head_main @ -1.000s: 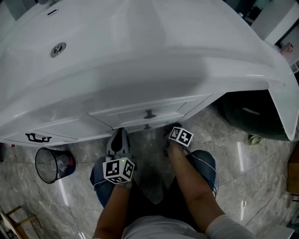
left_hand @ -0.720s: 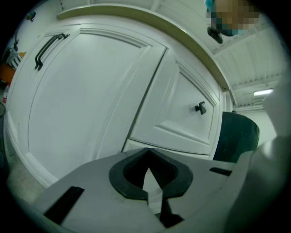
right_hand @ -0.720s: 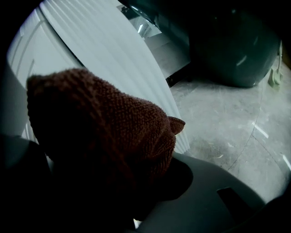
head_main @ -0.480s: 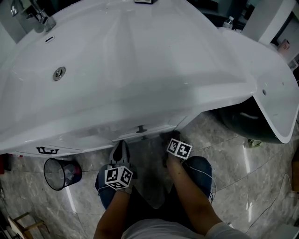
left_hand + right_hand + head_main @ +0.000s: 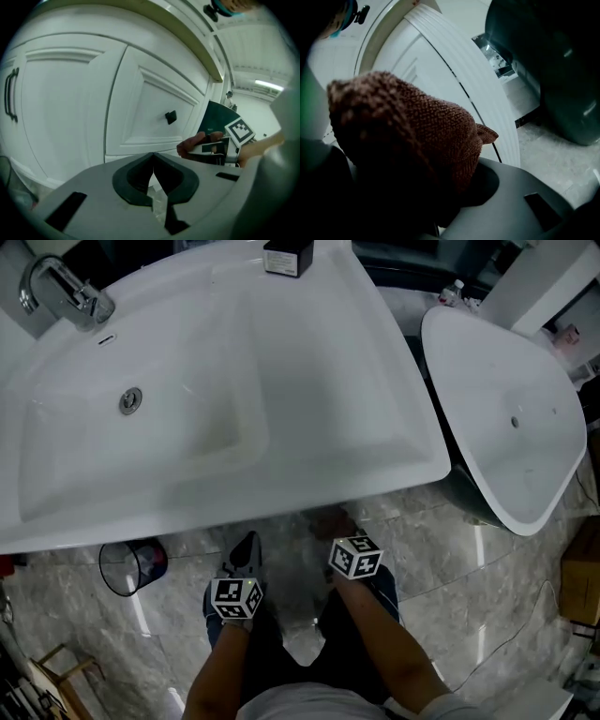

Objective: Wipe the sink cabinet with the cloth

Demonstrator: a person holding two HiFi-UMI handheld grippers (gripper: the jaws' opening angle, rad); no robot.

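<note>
While the left gripper (image 5: 153, 169) sits closed, the right gripper (image 5: 339, 538) clamps the cloth (image 5: 408, 136) — bunched forward, near the sink cabinet (image 5: 445, 75).

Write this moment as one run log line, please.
left tool: shut, empty | right tool: shut on brown cloth | sink cabinet: in front of both tools | cloth contact: cannot tell

A wire wastebasket (image 5: 127, 570) stands on the marble floor (image 5: 450, 563), a small black box (image 5: 288, 257) sits near a chrome faucet (image 5: 66, 292), and a white tub (image 5: 497, 381) stands alongside.
</note>
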